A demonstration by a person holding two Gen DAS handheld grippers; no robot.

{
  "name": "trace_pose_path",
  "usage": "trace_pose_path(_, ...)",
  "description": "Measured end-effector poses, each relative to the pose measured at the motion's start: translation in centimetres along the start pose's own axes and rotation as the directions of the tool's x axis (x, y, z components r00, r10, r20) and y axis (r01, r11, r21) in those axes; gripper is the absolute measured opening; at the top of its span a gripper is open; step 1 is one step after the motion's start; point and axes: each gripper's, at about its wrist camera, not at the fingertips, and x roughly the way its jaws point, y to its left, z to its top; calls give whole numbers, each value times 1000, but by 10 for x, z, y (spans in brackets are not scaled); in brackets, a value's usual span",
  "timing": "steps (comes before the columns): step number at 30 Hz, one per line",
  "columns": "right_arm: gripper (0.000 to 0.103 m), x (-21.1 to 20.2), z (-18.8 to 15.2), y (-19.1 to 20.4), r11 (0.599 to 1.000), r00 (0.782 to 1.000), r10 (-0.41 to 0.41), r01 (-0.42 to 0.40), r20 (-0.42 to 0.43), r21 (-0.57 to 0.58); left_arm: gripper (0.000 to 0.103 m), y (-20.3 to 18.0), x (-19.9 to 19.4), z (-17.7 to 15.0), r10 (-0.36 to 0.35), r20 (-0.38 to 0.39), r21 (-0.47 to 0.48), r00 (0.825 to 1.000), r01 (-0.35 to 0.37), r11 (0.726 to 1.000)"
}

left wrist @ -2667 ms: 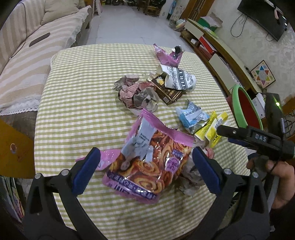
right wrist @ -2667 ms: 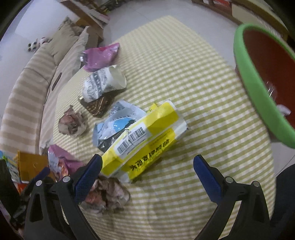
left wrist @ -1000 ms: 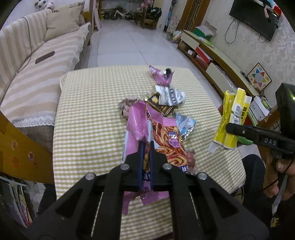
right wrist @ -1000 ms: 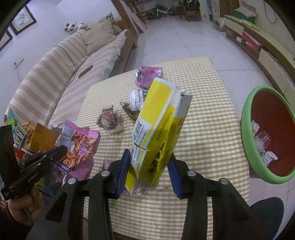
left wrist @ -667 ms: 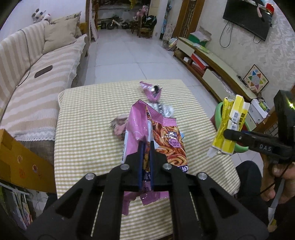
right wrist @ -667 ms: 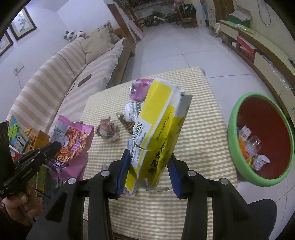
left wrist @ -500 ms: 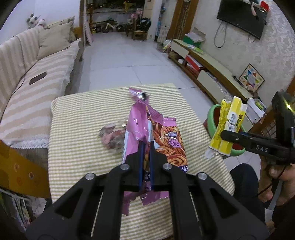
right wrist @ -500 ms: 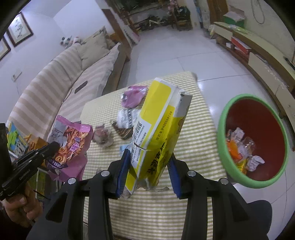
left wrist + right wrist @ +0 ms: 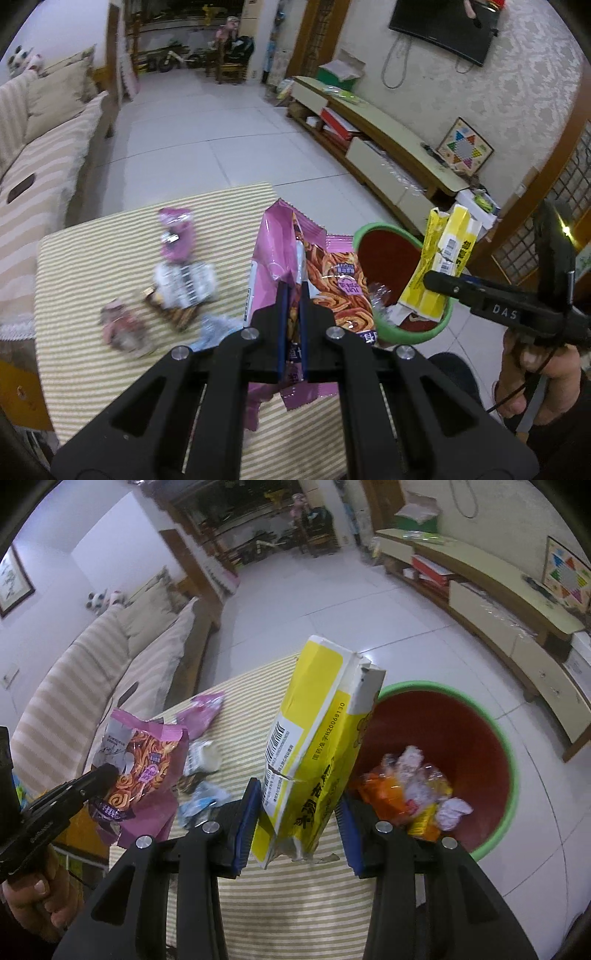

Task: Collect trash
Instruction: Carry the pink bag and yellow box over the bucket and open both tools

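Both grippers are loaded as I watch: my left gripper (image 9: 291,295) has its blue pads pressed together on a pink snack bag (image 9: 295,266), which stands upright in the jaws above the table edge nearest me. On the other side, my right gripper (image 9: 297,808) is clamped on a yellow carton (image 9: 314,738), pads squeezing its lower part, the torn top end pointing up. From the right wrist view the carton hangs at the rim of the green bin (image 9: 506,775), whose red inside already holds crumpled wrappers (image 9: 417,779). The bin sits on the floor just off the table's right edge. On the checked tablecloth (image 9: 92,258) more litter lies apart: a small pink wrapper (image 9: 173,236) toward the far edge, a white printed packet (image 9: 184,284) near the middle, a crumpled paper ball (image 9: 122,328) toward the left edge and a blue-white wrapper (image 9: 203,801) near the pink bag.
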Motion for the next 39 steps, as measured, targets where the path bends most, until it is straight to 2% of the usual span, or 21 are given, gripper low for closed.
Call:
trace_pose_path(10,39,-5,18,-72,996,998,-69,68,12,65,5,-69,50,31,-78,-39,69,996,81,994)
trace_pose_path(16,39,-1,22,-105,991,995,-100,101,-10,85,6,-98,78,40,-114,-69,89,991,120,989)
trace_pose_path(22,40,8,19,-125,988,992,-119,123,-49,96,7,-122,106,46,-138,-102,99,985,148,984)
trace_pose_path(32,41,18,21,-133,984,987,-144,150,-67,97,12,-129,133,53,-168,-138,86,976,181,980)
trace_pose_path(36,47,19,21,-131,982,986,-154,160,-69,99,23,-129,134,55,-175,-136,72,975,186,980)
trace_pose_path(38,48,20,22,-132,981,985,-158,165,-73,99,54,-129,134,56,-173,-128,66,977,183,981)
trace_pose_path(39,50,20,22,-132,981,984,-160,167,-73,97,58,-127,132,58,-172,-119,64,978,181,981)
